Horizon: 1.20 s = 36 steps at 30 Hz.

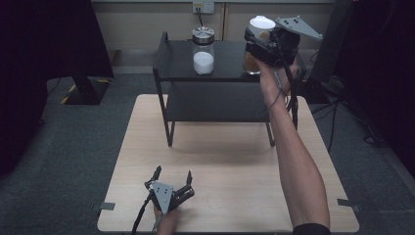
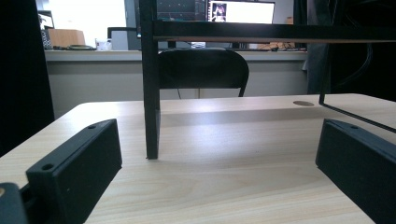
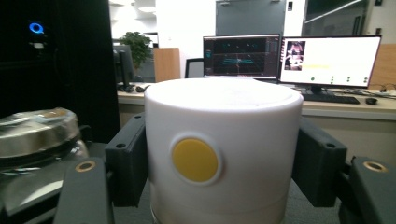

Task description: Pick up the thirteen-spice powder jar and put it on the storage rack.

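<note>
Jar with white lid [image 3: 223, 149], held at the right end of the black shelf [image 1: 176, 63].
Right gripper [image 1: 264, 41]: jaws clamped on either side of the white lid, which bears a round yellow spot; amber contents show below in the high view. Glass jar with metal lid [image 1: 203, 51], part-filled with white powder, stands on the shelf top, well apart. Left gripper [image 1: 172, 185]: jaws wide apart, holding nothing, low over the wooden table [image 1: 230, 161] near its front edge.

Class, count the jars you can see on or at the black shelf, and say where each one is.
2. A metal-lidded jar of white powder stands on the shelf top. A white-lidded jar is clamped in the right gripper at the shelf's right end.
</note>
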Tool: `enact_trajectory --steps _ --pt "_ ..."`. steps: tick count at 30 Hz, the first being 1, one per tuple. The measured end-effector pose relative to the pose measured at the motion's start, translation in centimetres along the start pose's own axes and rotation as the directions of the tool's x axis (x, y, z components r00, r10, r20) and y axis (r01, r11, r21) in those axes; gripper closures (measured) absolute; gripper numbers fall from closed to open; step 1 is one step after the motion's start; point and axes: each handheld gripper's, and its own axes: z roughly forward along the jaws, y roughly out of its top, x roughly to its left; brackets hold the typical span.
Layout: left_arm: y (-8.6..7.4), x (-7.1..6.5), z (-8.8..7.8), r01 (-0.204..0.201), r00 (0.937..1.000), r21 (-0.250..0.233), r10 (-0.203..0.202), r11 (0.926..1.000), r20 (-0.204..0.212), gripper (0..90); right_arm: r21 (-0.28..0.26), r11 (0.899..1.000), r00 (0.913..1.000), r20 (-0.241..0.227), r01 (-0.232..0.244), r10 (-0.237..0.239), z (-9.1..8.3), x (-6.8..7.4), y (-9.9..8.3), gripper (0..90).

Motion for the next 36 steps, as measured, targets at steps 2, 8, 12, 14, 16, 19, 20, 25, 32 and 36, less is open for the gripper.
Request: enact_trajectory --steps 2,8,12,14,16,19,20,25,32,36 --pt "0.0 0.0 0.0 0.0 1.0 0.0 0.0 1.0 0.0 0.0 -0.002 1.0 1.0 0.005 0.003 -0.003 0.3 0.1 -0.5 30.2" --pt "0.0 0.0 0.0 0.0 1.0 0.0 0.0 1.0 0.0 0.0 -0.037 0.999 0.9991 0.02 0.037 -0.037 0.1 0.9 -1.6 30.1" --pt "0.0 0.0 0.0 0.0 1.0 0.0 0.0 1.0 -0.001 0.0 -0.054 0.998 0.9988 0.03 0.04 -0.038 0.0 1.1 -2.1 30.0" --pt "0.0 0.0 0.0 0.0 1.0 0.0 0.0 1.0 -0.001 0.0 -0.062 0.997 0.9988 0.03 0.041 -0.039 0.0 1.1 -2.3 29.7" --pt "0.0 0.0 0.0 0.0 1.0 0.0 0.0 1.0 -0.001 0.0 -0.066 0.997 0.9982 0.039 0.048 -0.046 0.0 1.3 -2.4 22.4" --pt "0.0 0.1 0.0 -0.002 1.0 0.0 0.002 1.0 0.003 0.0 -0.099 0.995 0.9993 0.033 0.018 -0.015 0.0 1.5 -2.7 3.5" --pt "0.0 0.1 0.0 -0.002 1.0 0.0 0.002 1.0 0.005 0.0 -0.093 0.996 0.9995 0.031 0.014 -0.011 0.0 1.5 -2.6 0.0" --pt "0.0 0.1 0.0 -0.002 1.0 0.0 0.002 1.0 0.005 0.0 -0.087 0.996 0.9999 -0.006 0.01 -0.011 -0.4 1.4 -2.2 0.0" --pt "0.0 0.1 0.0 -0.003 1.0 0.0 0.003 1.0 0.004 0.0 -0.061 0.998 0.9994 0.002 0.035 -0.035 -0.9 1.9 -2.4 0.0" --pt "0.0 0.1 0.0 0.0 1.0 -0.001 0.0 1.0 0.004 0.0 -0.076 0.996 0.9989 0.01 0.047 -0.047 -1.3 2.0 -3.0 0.0"
